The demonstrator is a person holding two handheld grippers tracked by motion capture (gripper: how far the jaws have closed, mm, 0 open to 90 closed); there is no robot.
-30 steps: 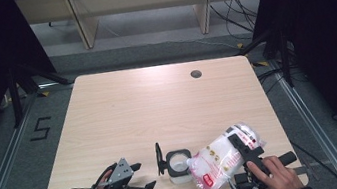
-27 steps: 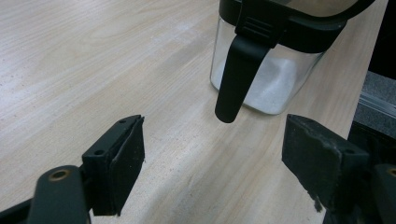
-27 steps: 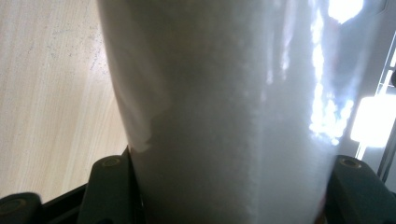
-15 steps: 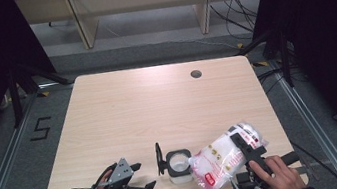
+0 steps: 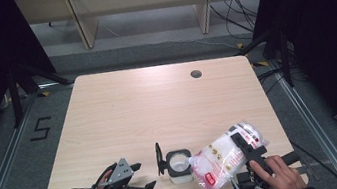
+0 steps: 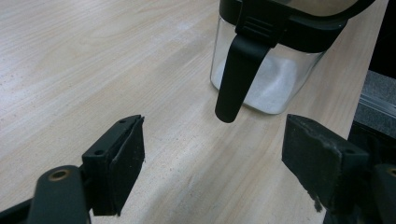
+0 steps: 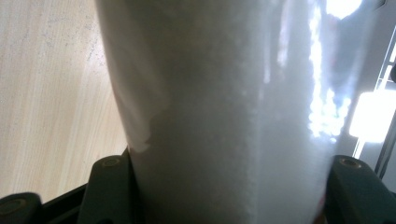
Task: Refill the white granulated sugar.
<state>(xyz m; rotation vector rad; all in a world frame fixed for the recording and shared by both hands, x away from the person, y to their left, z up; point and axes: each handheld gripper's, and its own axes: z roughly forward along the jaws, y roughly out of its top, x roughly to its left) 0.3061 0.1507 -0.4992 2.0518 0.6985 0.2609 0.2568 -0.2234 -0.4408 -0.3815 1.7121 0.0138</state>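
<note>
While the right gripper [image 5: 238, 152] is clamping the clear bag of white granules [image 5: 226, 159], jaws pressed on either side of it, the scene is sitting almost exactly as it did a second ago. Bag is tilting down toward that gripper's left, its lower corner hanging just over the rim of the small glass jar [image 5: 179, 166]. Same tilt, same hand position as in the earlier high views; no further tipping showing. In the right gripper view the bag [image 7: 224, 112] is spanning the whole gap between the jaws, granules packed against the film.

Left gripper [image 5: 138, 177] is resting on the table [image 5: 133, 110], jaws spread wide, nothing between them. Jar is standing just ahead of it, touching neither pad. Its own view is showing the jar [image 6: 271, 84] with a shallow layer of white granules at the bottom and the black hinged lid's latch [image 6: 238, 79] hanging down.

Judgement: pour is holding steady mid-way; jar looks far from full, so more tilt is likely needed.
</note>
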